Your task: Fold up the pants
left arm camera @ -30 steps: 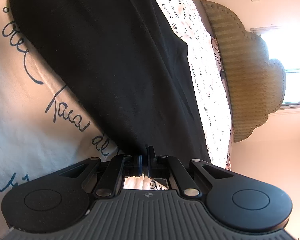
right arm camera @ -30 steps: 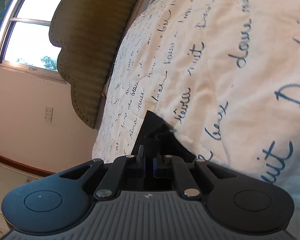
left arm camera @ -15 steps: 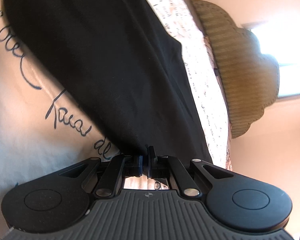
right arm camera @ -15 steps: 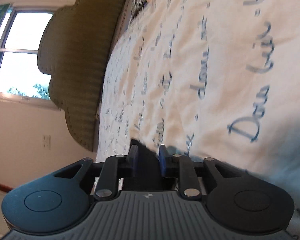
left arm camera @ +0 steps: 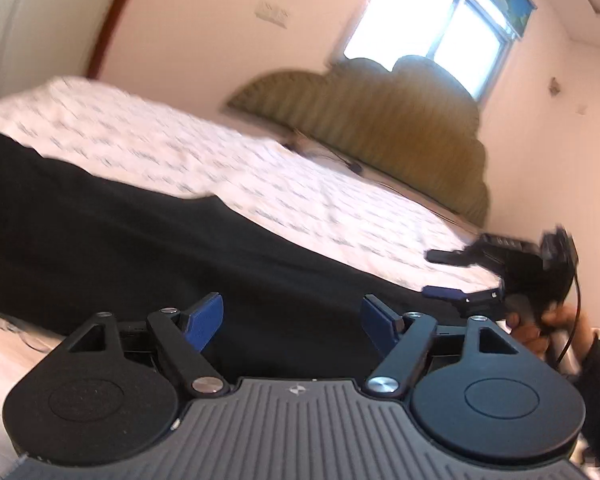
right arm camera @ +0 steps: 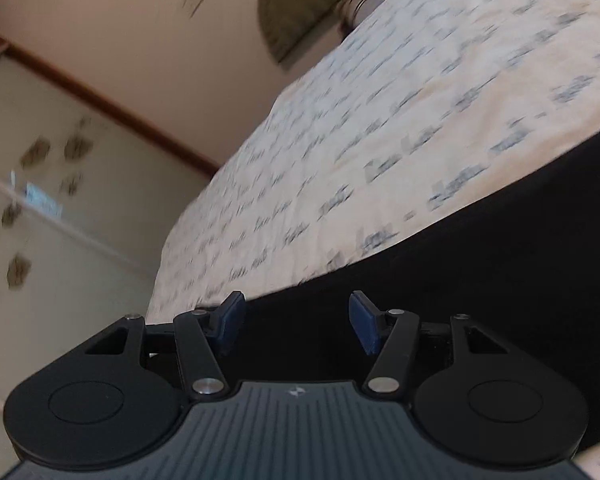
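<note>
Black pants (left arm camera: 148, 240) lie flat in a long band across the white bedspread (left arm camera: 260, 176) printed with blue script. My left gripper (left arm camera: 292, 320) hovers above their near edge, its jaws opening, with nothing pinched between the blue pads. At the right of the left wrist view a person's hand (left arm camera: 548, 324) holds my right gripper (left arm camera: 440, 274), its jaws apart over the pants' right end. In the right wrist view the right gripper (right arm camera: 296, 320) is opening above the black pants (right arm camera: 480, 272), and its pads touch no cloth.
An olive padded headboard (left arm camera: 400, 120) stands behind the bed under a bright window (left arm camera: 432, 28). The bed's far corner (right arm camera: 172, 264) drops to a pale floor with dark marks (right arm camera: 40, 152). Pink walls surround the bed.
Both grippers were shut on the pants' fabric; now both have let go and opened. Both have lifted and rolled, so the bed now looks nearly level.
</note>
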The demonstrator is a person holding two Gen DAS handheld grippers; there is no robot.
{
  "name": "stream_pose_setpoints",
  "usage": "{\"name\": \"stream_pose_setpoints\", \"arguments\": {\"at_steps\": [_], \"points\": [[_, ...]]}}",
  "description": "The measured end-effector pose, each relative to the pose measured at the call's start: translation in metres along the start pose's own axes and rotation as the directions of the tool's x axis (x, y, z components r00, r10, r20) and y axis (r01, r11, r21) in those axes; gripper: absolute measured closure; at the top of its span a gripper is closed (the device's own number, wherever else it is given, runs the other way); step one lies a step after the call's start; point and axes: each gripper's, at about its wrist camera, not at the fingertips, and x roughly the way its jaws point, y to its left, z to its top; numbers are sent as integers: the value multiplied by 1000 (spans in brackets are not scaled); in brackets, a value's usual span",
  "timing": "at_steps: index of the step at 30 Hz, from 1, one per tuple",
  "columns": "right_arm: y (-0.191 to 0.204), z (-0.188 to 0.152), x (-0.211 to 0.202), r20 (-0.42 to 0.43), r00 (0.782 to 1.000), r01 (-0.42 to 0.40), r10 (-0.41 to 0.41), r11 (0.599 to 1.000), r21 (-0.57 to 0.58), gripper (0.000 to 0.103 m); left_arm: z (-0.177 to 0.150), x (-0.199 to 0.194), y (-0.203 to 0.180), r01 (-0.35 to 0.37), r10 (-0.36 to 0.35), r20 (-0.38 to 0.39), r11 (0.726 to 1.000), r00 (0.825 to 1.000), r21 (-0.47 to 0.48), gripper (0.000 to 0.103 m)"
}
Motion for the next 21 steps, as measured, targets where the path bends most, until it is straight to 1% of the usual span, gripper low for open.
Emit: {"name": "stream_pose_setpoints", "arguments": {"at_steps": [2,3,5,6,7,8,10,11,12,14,18,20,21], "points": [[11,6,33,-68,997,-27,29,999,40,45,-10,5,1,-37,37,8,998,999,50,25],[15,11,46,-99,993,-56,62,997,61,45,-16,6,1,-41,40,8,997,999,67,25],[25,21,71,-152,982,-101,115,990,98,45,-27,4,6,-19,18,10,997,1000,77,25],[32,25,81,-169,977,-115,130,989,96,45,-32,2,10,-21,19,33,996,999,82,25],[41,28,93,-189,971,-132,147,987,86,45,-36,-1,16,-23,18,56,997,998,79,25],[51,30,105,-210,965,-144,159,986,83,45,-36,1,19,-18,15,57,998,998,57,25],[63,36,130,-252,952,-158,176,983,90,38,-34,5,24,-20,20,51,1000,998,9,23],[66,39,141,-279,943,-161,180,983,90,38,-34,7,27,-23,24,47,1000,999,-11,23],[72,40,153,-305,936,-159,178,984,83,38,-32,6,29,-16,17,40,999,999,-27,23],[83,39,179,-362,921,-140,146,989,44,38,-30,6,31,-1,3,36,999,999,-47,20],[96,35,209,-454,888,-105,77,994,-36,38,-29,9,37,26,-24,27,996,999,-79,17],[96,35,214,-453,890,-85,53,995,-51,38,-26,13,45,50,-47,25,992,999,-115,14],[95,37,214,-447,893,-88,57,995,-48,38,-25,14,48,59,-56,24,989,998,-132,14]]}}
